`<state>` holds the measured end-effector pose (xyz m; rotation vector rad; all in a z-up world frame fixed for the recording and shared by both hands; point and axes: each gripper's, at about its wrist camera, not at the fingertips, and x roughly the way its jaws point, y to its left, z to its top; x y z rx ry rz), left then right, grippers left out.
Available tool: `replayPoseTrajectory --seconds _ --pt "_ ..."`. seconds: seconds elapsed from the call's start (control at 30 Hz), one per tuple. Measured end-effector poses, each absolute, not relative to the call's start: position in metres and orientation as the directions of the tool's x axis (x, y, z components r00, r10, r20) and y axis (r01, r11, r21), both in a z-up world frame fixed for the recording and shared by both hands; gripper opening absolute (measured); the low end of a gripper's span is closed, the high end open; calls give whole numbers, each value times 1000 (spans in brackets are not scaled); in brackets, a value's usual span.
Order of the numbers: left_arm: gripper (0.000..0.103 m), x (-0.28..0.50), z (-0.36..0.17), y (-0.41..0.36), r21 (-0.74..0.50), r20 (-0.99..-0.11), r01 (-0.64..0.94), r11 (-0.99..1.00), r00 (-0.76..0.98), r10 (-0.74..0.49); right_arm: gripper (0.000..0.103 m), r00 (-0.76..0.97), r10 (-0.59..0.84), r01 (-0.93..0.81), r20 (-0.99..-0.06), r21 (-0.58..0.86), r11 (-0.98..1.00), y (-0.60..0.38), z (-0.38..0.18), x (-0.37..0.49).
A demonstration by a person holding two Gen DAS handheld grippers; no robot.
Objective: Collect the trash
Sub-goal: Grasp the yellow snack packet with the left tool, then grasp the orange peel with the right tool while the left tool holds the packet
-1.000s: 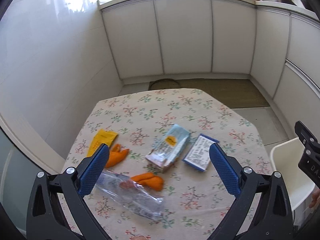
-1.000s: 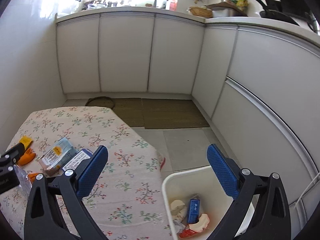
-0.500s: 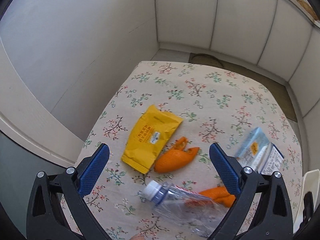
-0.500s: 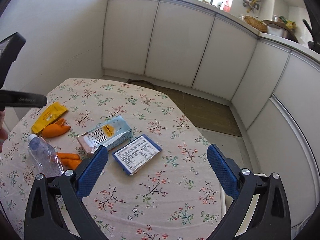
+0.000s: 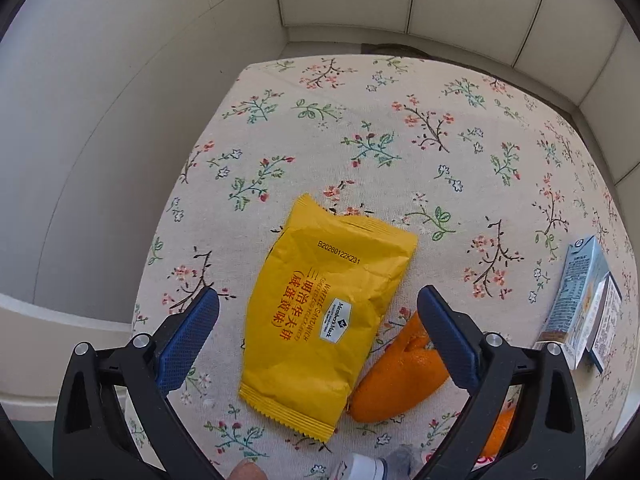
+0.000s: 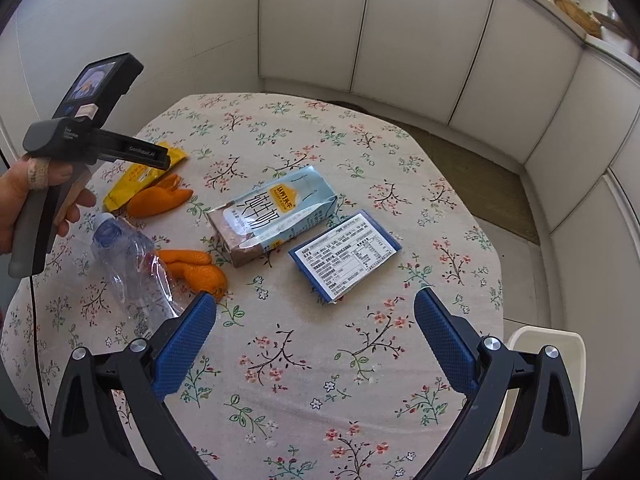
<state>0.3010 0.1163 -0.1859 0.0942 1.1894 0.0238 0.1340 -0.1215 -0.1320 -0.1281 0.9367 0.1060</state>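
A yellow snack wrapper (image 5: pixel 324 304) lies flat on the floral tablecloth (image 5: pixel 400 140), and my left gripper (image 5: pixel 318 332) hangs open right over it, one finger on each side. An orange peel (image 5: pixel 396 380) rests against the wrapper's right edge. In the right wrist view my right gripper (image 6: pixel 314 340) is open above bare cloth, nothing between its fingers. Ahead of it lie a blue-edged packet (image 6: pixel 346 254), a light-blue carton (image 6: pixel 276 212), a crushed clear bottle (image 6: pixel 128 264) and two orange peels (image 6: pixel 192 268) (image 6: pixel 160 198). The wrapper (image 6: pixel 136 176) shows partly under the left tool.
A white bin (image 6: pixel 540 360) stands off the table's right edge, by my right finger. A hand (image 6: pixel 24 200) grips the left tool at the table's left. White cabinets (image 6: pixel 400 32) curve around the back and right; a pale wall (image 5: pixel 100 120) runs close to the left table edge.
My left gripper swung left and came down close over the yellow wrapper. My right gripper turned from the bin to the table and now faces the carton and packet.
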Motion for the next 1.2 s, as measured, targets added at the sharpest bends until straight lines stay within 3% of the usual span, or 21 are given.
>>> replayPoseTrajectory --seconds 0.1,0.2,0.27,0.5,0.57,0.8,1.0,1.1,1.2 --pt "89 306 -199 115 107 -934 49 993 348 83 96 581 30 -160 -814 -78 984 -116 -137 137" --pt "78 309 -206 122 42 -944 53 998 331 22 96 572 31 -164 -820 -77 983 -115 -140 139" --pt "63 310 -204 125 22 -944 55 998 330 3 96 566 28 -162 -824 -77 984 -116 -142 141" --pt "39 299 -194 124 15 -941 63 998 339 -7 96 553 68 -161 -830 -27 987 -121 -139 142" --pt "27 290 -182 127 15 -934 46 999 358 -2 96 550 89 -159 -830 0 987 -124 -136 143" --pt "26 237 -88 128 -6 -847 -31 999 532 12 96 536 180 -118 -825 138 983 -113 -111 171" --pt "26 159 -3 112 95 -668 -101 990 731 138 96 414 291 -61 -863 292 954 -60 -113 225" --pt "26 129 17 112 134 -593 -148 980 780 199 96 339 324 -7 -883 342 940 -29 -129 250" --pt "26 119 15 111 155 -578 -159 975 786 220 93 262 332 40 -906 354 934 1 -150 269"
